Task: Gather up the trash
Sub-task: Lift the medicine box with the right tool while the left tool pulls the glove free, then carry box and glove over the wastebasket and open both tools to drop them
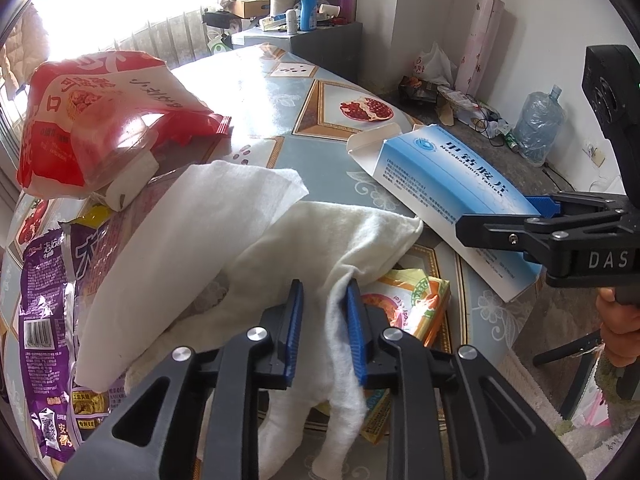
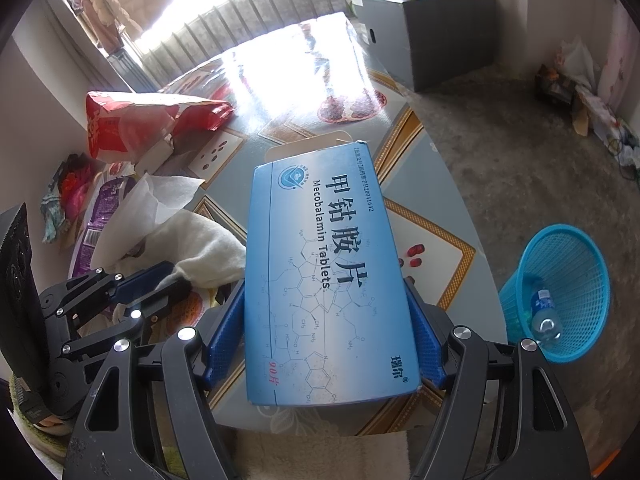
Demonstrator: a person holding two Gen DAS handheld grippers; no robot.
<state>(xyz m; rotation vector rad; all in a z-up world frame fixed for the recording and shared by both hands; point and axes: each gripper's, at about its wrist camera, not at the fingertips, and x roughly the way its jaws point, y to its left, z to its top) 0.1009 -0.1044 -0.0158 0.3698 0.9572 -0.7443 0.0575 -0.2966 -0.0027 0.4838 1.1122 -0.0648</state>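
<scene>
My right gripper (image 2: 326, 332) is shut on a blue medicine box (image 2: 324, 280) with its end flap open, held over the table's near edge; the box also shows in the left wrist view (image 1: 452, 184). My left gripper (image 1: 322, 300) has its jaws around a fold of white cloth (image 1: 340, 248) that lies on the table beside a white paper tissue (image 1: 192, 240). A red snack bag (image 1: 92, 120), a purple wrapper (image 1: 44, 300) and a yellow-orange packet (image 1: 416, 300) lie around it. A blue mesh bin (image 2: 560, 292) stands on the floor at right with a plastic bottle (image 2: 544, 316) in it.
The table (image 1: 280, 92) carries a fruit-patterned cover. A grey cabinet (image 2: 436, 36) with bottles on top stands behind it. Bags, cables and a large water jug (image 1: 540, 124) lie along the far wall. A chair base (image 1: 576, 360) stands by the table's right edge.
</scene>
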